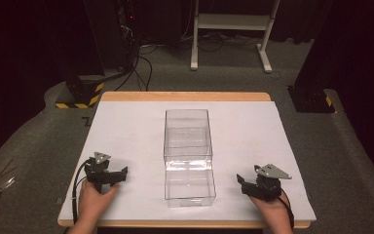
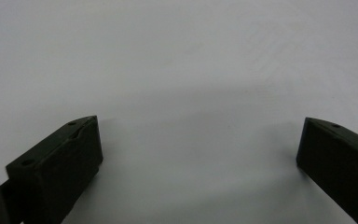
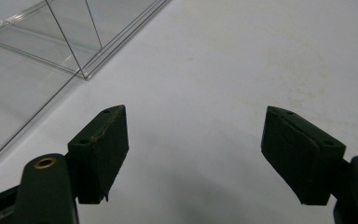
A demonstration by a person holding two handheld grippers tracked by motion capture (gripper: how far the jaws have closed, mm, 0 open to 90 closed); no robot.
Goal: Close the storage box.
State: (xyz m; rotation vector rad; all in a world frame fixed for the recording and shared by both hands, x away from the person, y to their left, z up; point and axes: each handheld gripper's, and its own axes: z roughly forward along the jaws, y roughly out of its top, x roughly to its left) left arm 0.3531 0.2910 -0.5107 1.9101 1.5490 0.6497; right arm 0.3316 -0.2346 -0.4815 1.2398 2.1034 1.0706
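Clear plastic box [image 1: 188, 157]: stands at the middle of the table, long axis running near to far, near end close to the table's near edge. Nothing touches it. In my right gripper view its transparent wall [image 3: 42, 56] and bottom edge cross the upper left corner.

My left gripper [image 1: 108, 174]: rests low over the white sheet, left of the box and well apart from it. Jaws spread wide; nothing between them but bare white surface [image 2: 182, 140].

My right gripper [image 1: 249, 185]: sits right of the box, near the near edge, also apart from it. Jaws spread wide, holding nothing. A few faint yellowish marks [image 3: 303, 84] show on the sheet beyond them.

Surface: white sheet [image 1: 253, 131] covers a wooden table [image 1: 185, 96], whose far edge shows as a tan strip.

Room: grey carpet [image 1: 39, 141]; dark beyond. White frame legs [image 1: 229, 29] stand at the far side. Black cables [image 1: 141, 68] trail across the floor at far left, beside a base with yellow-black hazard stripes [image 1: 80, 100].
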